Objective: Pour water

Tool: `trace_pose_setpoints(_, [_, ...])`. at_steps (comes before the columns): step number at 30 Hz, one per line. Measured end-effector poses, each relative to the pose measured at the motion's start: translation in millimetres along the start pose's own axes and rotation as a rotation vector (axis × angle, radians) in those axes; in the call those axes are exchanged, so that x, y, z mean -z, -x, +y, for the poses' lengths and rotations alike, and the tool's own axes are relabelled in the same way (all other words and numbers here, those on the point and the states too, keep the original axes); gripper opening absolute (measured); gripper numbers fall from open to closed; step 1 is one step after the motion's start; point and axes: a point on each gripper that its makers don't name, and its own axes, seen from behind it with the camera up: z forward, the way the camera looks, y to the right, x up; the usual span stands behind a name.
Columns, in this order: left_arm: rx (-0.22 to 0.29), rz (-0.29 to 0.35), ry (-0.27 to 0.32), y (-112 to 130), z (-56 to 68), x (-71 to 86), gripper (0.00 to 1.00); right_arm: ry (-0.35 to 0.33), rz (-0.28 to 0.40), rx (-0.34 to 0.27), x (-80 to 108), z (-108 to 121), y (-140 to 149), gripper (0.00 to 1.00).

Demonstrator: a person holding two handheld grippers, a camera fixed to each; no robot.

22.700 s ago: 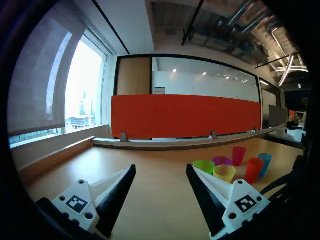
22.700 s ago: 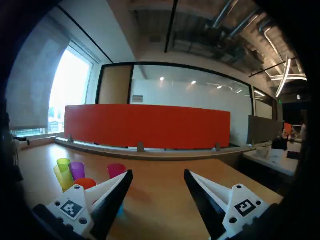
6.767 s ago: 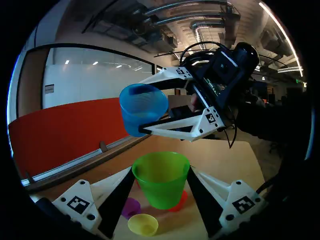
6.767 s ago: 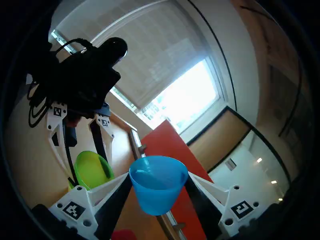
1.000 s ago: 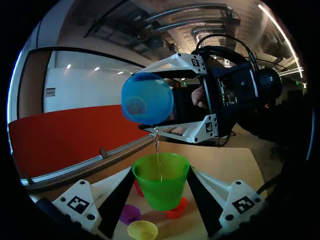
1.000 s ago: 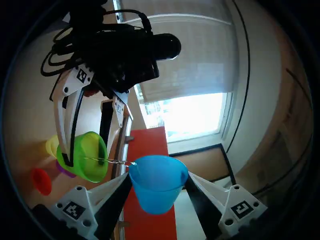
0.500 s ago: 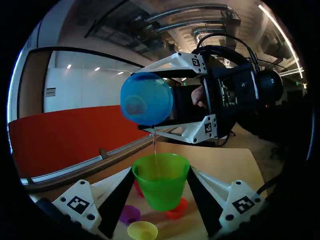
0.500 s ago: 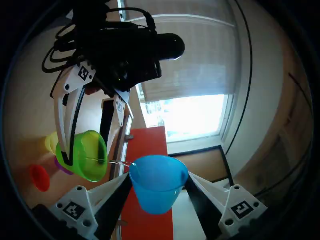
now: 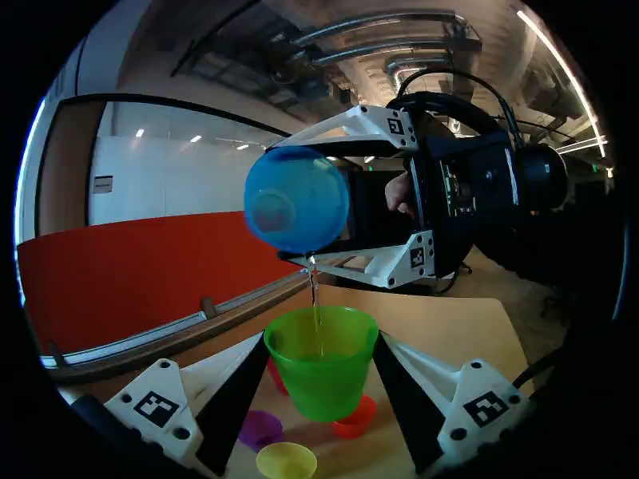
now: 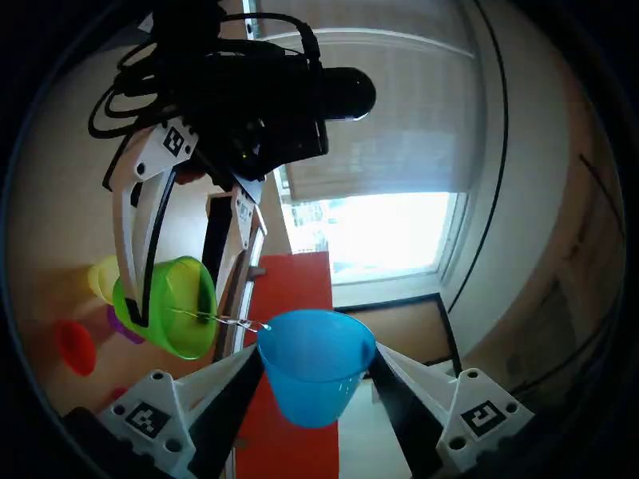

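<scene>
With my right gripper clamped on the blue cup, I am tipping it just above my left gripper, which is squeezing the green cup upright between its fingers so the thin water stream is dropping inside it

The left gripper is clamping an upright green cup between both fingers, holding it up over the wooden table. Just above it, the right gripper is pinching a blue cup tipped on its side. A thin stream of water is falling from its rim into the green cup. An orange cup, a purple cup and a yellow cup are sitting on the table below.
</scene>
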Motion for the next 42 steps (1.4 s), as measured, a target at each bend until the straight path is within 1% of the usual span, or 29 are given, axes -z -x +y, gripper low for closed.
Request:
trace_pose_setpoints(24, [-0.001,0.001,0.000,-0.6,-0.1,-1.1,0.88,-0.008,0.000,0.044,-4.1,-2.4,0.3,0.91])
trace_pose_setpoints(30, [-0.001,0.003,0.000,-1.8,-0.8,-1.1,0.88,-0.006,-0.002,0.054,-4.0,-2.0,0.8,0.90])
trace_pose_setpoints(42, [-0.004,0.003,-0.001,-3.1,0.3,-1.0,0.88,-0.006,-0.002,0.074,-3.7,-0.5,-1.1,0.91])
